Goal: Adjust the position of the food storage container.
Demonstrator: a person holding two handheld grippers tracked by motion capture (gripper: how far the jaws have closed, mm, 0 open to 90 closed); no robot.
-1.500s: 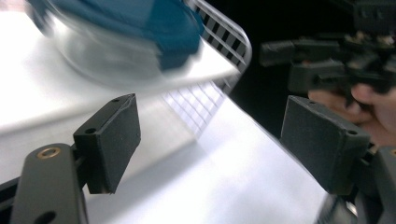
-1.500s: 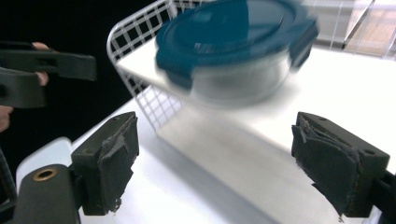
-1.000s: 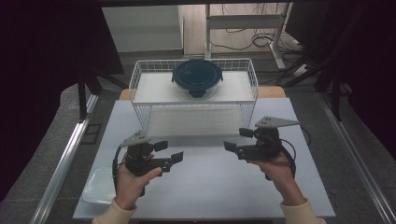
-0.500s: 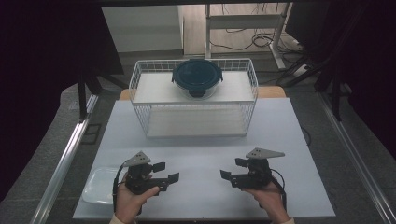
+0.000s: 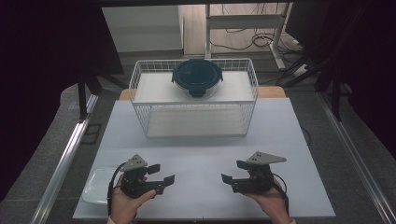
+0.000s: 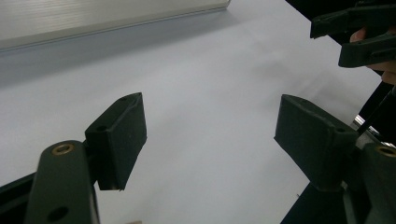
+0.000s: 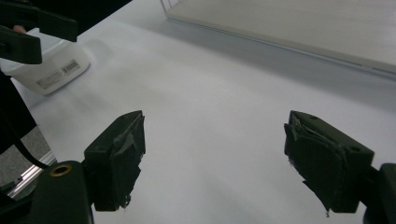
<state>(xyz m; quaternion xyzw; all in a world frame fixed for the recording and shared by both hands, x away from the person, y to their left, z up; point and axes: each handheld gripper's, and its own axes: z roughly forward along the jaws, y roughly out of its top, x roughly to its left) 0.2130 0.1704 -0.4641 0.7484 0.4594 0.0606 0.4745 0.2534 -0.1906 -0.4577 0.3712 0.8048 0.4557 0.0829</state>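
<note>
My left gripper (image 5: 161,173) rests low over the white table (image 5: 201,154) near its front left, held in a hand, jaws pointing right. It is open with nothing between its pads (image 6: 119,135). My right gripper (image 5: 233,171) sits near the front right, jaws pointing left toward the other one, also open and empty (image 7: 212,154). A round dark-blue lidded container (image 5: 197,77) lies on top of a white wire basket (image 5: 194,100) at the back of the table. The right gripper's jaws (image 6: 359,35) appear at the top right of the left gripper view.
A shallow white plastic tray (image 5: 98,185) lies at the front left corner, just left of my left hand, and it is seen too in the right gripper view (image 7: 51,70). The table's metal side rails (image 5: 65,158) run along both edges.
Both hands have come down and toward the front edge of the table, settling close to its surface. Both grippers stay open and empty.
</note>
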